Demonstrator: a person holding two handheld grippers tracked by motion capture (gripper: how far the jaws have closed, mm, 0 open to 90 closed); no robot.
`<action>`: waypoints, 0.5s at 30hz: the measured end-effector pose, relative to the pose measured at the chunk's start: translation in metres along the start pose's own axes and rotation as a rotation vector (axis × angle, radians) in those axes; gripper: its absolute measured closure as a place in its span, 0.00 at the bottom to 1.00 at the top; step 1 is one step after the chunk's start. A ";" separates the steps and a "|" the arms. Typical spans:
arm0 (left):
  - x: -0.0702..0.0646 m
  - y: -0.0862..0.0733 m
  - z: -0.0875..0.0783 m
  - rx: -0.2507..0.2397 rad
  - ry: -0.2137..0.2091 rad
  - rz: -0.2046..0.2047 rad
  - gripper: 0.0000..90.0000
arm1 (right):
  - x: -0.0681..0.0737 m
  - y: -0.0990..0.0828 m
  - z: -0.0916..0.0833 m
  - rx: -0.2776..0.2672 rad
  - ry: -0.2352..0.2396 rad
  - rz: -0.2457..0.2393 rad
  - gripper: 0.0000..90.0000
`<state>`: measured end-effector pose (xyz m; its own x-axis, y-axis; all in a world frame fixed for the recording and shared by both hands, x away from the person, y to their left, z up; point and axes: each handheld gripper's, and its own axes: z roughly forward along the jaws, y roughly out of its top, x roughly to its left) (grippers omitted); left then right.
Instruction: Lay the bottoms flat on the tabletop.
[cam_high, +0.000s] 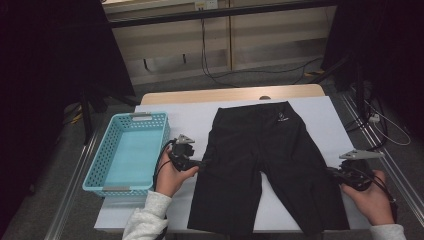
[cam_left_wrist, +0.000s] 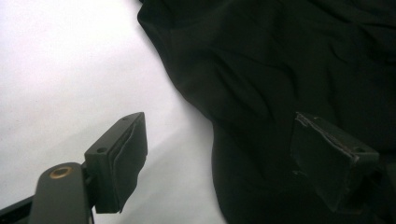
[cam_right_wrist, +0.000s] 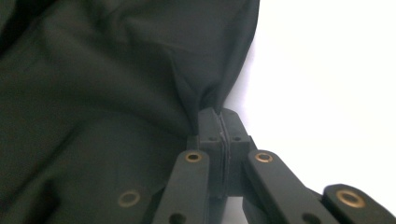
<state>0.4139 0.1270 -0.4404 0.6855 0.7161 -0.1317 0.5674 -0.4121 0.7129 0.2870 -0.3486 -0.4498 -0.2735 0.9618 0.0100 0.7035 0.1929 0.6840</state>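
Note:
A pair of black shorts (cam_high: 265, 160) lies flat on a white sheet (cam_high: 185, 120), waistband at the far side and legs toward me. My left gripper (cam_high: 204, 163) sits at the left edge of the shorts, jaws open. In the left gripper view (cam_left_wrist: 219, 158) one pad rests over the white sheet and the other over the black shorts (cam_left_wrist: 280, 70), neither pressing on the cloth. My right gripper (cam_high: 332, 172) is at the outer edge of the right leg. In the right gripper view (cam_right_wrist: 219, 121) the jaws are shut, with a fold of the shorts (cam_right_wrist: 93, 93) pinched between them.
A light blue plastic basket (cam_high: 97, 165) stands on the table's left side, close to my left hand. The wooden table's far edge (cam_high: 230, 94) shows beyond the sheet. Cables and dark stands lie on the floor around the table.

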 end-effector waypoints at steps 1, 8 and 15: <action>0.000 0.000 0.000 0.000 0.000 0.000 0.22 | 0.000 0.000 0.000 0.000 0.000 0.000 0.99; 0.002 -0.001 0.000 0.007 0.002 -0.001 0.22 | 0.001 -0.002 0.004 0.030 -0.003 -0.008 0.96; 0.001 -0.003 0.001 0.019 -0.009 0.006 0.21 | 0.005 0.003 0.004 -0.026 -0.024 -0.012 0.62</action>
<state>0.4132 0.1279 -0.4435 0.6929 0.7085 -0.1339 0.5721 -0.4272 0.7001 0.2904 -0.3421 -0.4508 -0.2658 0.9639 -0.0156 0.6832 0.1998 0.7024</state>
